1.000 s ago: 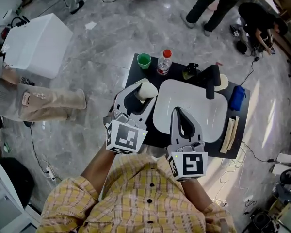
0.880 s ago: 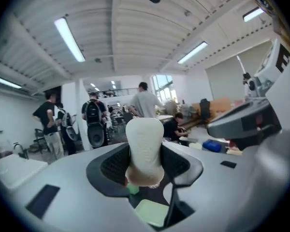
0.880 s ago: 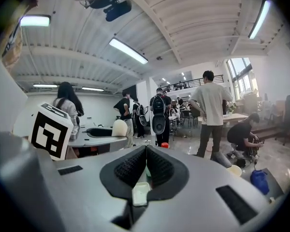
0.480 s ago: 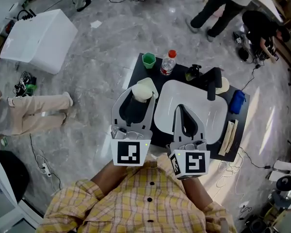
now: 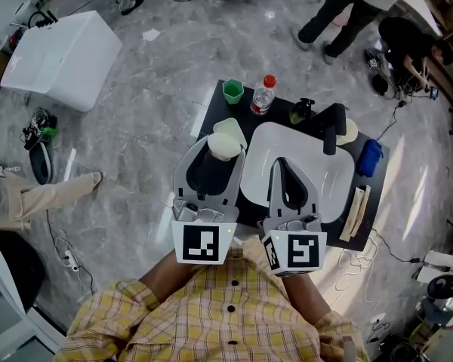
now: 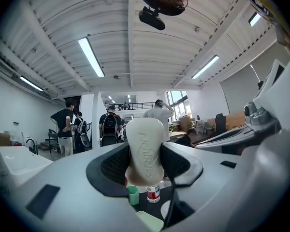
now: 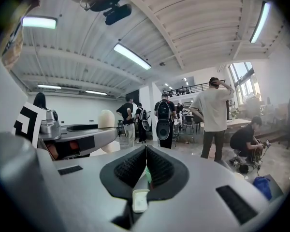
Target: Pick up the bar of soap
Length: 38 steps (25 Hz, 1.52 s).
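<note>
- The bar of soap (image 6: 145,150) has lettering pressed into its face, which I cannot read.
- My left gripper (image 5: 215,146) has its jaws clamped on the soap's sides, upright above the surface's (image 5: 240,110) left edge.
- My right gripper (image 7: 145,161) has its jaws together, empty, over the white basin (image 5: 340,194).
- The soap is pale cream and rounded.

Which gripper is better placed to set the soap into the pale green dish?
Left. The left gripper holds the soap between its jaws and is the one nearer the dish. The right gripper is shut, empty and farther away.
</note>
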Each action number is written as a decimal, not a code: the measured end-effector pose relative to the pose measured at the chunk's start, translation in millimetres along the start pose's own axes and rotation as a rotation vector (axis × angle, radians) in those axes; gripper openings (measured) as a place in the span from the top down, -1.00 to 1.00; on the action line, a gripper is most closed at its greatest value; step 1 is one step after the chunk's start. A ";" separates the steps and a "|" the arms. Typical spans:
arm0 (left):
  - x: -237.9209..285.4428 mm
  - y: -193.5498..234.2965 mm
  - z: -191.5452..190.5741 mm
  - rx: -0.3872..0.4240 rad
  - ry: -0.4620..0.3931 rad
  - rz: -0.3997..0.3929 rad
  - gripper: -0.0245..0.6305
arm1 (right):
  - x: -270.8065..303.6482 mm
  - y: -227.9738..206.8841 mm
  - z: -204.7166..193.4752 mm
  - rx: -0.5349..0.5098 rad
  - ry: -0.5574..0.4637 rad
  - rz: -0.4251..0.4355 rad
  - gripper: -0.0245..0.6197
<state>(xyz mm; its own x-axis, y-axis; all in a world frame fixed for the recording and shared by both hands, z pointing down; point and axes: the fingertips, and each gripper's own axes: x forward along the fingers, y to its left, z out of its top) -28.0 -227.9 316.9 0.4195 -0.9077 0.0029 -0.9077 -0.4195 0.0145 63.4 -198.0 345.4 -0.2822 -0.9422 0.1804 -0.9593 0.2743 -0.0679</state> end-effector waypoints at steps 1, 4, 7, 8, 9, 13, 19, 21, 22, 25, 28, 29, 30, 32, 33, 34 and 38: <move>-0.2 0.4 0.1 0.002 0.003 0.001 0.31 | 0.3 0.0 0.3 -0.001 -0.002 0.000 0.86; -2.0 1.6 2.5 0.008 0.004 0.005 0.31 | 0.2 0.6 0.8 -0.009 -0.005 -0.002 0.86; -4.5 -1.1 3.4 0.012 0.007 0.001 0.31 | -0.1 0.1 2.6 -0.013 -0.009 -0.006 0.86; -5.8 -2.3 2.8 0.015 0.010 -0.003 0.31 | -0.3 0.4 3.3 -0.015 -0.010 -0.005 0.86; -6.9 -3.5 2.3 0.024 0.014 -0.009 0.31 | -0.7 0.8 3.6 -0.017 -0.011 -0.004 0.86; -9.8 -11.7 -2.6 0.197 0.067 -0.085 0.31 | -2.4 0.4 2.5 -0.018 -0.008 -0.004 0.86; -10.1 -13.9 -2.6 0.216 0.074 -0.091 0.31 | -1.7 0.4 2.5 -0.022 -0.005 0.002 0.86; -9.7 -13.6 -2.8 0.213 0.075 -0.091 0.31 | -0.8 0.3 1.9 -0.026 -0.002 0.004 0.86; -9.8 -13.3 -2.9 0.211 0.075 -0.090 0.31 | -0.4 0.3 1.4 -0.027 0.000 0.004 0.86; -9.7 -12.6 -2.7 0.214 0.077 -0.093 0.31 | 0.2 1.8 2.2 -0.032 -0.001 0.008 0.87; -8.6 -13.1 -3.2 0.215 0.079 -0.099 0.31 | 1.5 3.9 3.4 -0.039 -0.004 0.015 0.87; -8.0 -13.4 -3.4 0.216 0.079 -0.101 0.31 | 1.9 3.8 3.5 -0.041 -0.004 0.015 0.86; -7.4 -13.5 -3.4 0.216 0.078 -0.102 0.31 | 2.2 3.4 3.7 -0.042 -0.004 0.014 0.87; -6.3 -13.6 -3.1 0.219 0.078 -0.105 0.31 | 2.6 2.1 4.2 -0.041 -0.005 0.011 0.87; -6.0 -13.4 -2.9 0.218 0.076 -0.105 0.31 | 2.5 1.6 4.6 -0.042 -0.007 0.009 0.87; -6.0 -13.3 -2.7 0.218 0.074 -0.105 0.31 | 2.4 1.2 4.8 -0.042 -0.008 0.008 0.87; -5.2 -14.0 -3.7 0.206 0.070 -0.107 0.31 | 2.2 -0.8 4.7 -0.045 -0.009 0.003 0.87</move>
<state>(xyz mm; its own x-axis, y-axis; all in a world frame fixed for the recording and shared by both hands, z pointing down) -17.5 -217.3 320.3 0.5065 -0.8583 0.0821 -0.8384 -0.5125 -0.1859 63.7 -201.2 341.3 -0.2849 -0.9431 0.1715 -0.9582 0.2850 -0.0242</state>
